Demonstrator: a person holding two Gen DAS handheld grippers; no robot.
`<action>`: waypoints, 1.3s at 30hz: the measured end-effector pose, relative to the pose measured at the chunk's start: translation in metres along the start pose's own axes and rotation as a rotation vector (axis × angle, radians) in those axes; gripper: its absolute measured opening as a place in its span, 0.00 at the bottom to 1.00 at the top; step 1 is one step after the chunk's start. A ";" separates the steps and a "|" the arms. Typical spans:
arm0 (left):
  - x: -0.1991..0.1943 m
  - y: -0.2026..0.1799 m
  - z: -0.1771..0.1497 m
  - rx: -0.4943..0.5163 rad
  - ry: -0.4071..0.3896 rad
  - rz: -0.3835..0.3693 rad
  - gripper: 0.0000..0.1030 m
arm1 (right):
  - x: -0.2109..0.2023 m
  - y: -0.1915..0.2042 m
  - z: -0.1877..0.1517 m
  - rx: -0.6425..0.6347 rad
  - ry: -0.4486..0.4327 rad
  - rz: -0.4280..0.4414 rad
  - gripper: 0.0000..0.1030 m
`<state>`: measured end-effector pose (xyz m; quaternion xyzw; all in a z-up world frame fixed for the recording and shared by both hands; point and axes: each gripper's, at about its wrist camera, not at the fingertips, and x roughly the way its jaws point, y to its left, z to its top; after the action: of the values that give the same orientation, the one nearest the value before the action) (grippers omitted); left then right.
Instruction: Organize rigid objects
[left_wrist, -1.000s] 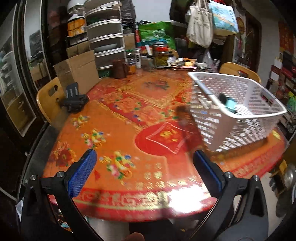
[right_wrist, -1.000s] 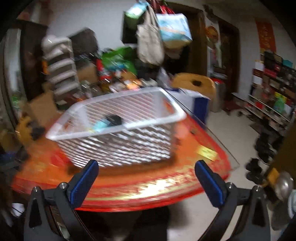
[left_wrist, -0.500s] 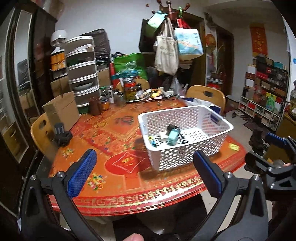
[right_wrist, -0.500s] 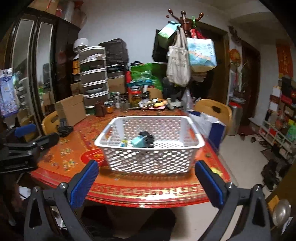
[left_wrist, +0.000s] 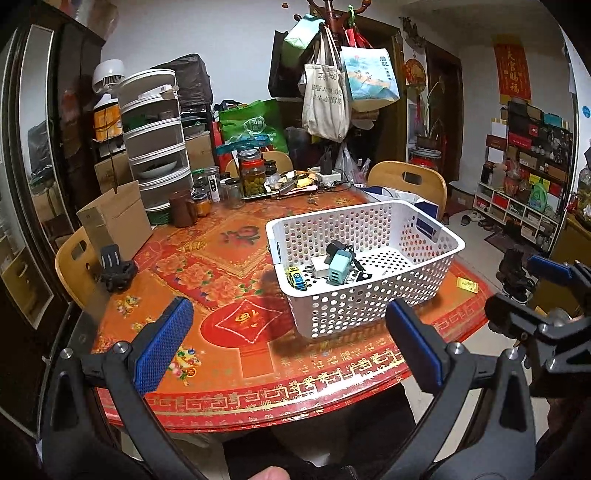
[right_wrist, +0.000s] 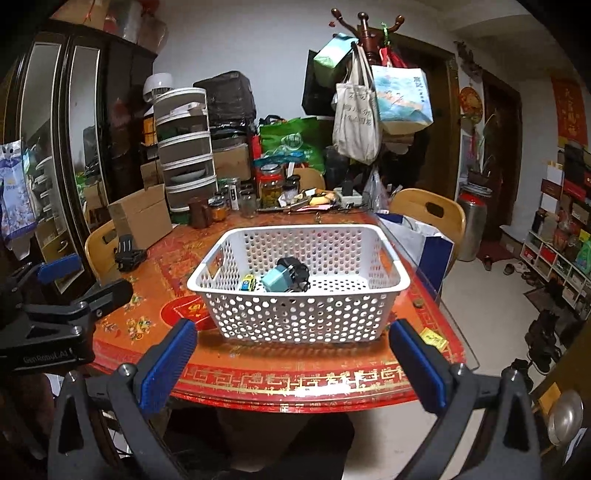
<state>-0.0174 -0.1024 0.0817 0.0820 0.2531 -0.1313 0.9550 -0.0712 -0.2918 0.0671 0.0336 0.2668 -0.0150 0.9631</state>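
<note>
A white perforated basket stands on the red patterned round table. Inside it lie a teal charger block, a small yellow toy car, a white adapter and a black plug with cable. My left gripper is open and empty, held back from the table's near edge. My right gripper is open and empty, also off the near edge, facing the basket. A black clip-like holder sits at the table's left.
A cardboard box, brown jug, jars and clutter line the table's far side. Wooden chairs stand around it. A small yellow card lies at the right edge. A coat rack with bags stands behind.
Both grippers have pulled back and up from the table, so the basket looks smaller and farther. Both have stayed open and empty. The basket's contents are unchanged.
</note>
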 end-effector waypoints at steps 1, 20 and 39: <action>0.001 -0.001 0.000 0.002 0.002 0.002 1.00 | 0.002 0.000 0.000 -0.001 0.003 0.001 1.00; 0.012 -0.002 -0.003 0.000 0.032 -0.002 1.00 | 0.004 -0.002 0.001 0.002 0.007 0.003 1.00; 0.014 -0.003 -0.004 0.001 0.038 -0.004 1.00 | 0.005 -0.004 0.002 0.001 0.008 -0.003 1.00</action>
<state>-0.0089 -0.1076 0.0708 0.0846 0.2714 -0.1316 0.9497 -0.0661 -0.2960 0.0664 0.0336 0.2709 -0.0162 0.9619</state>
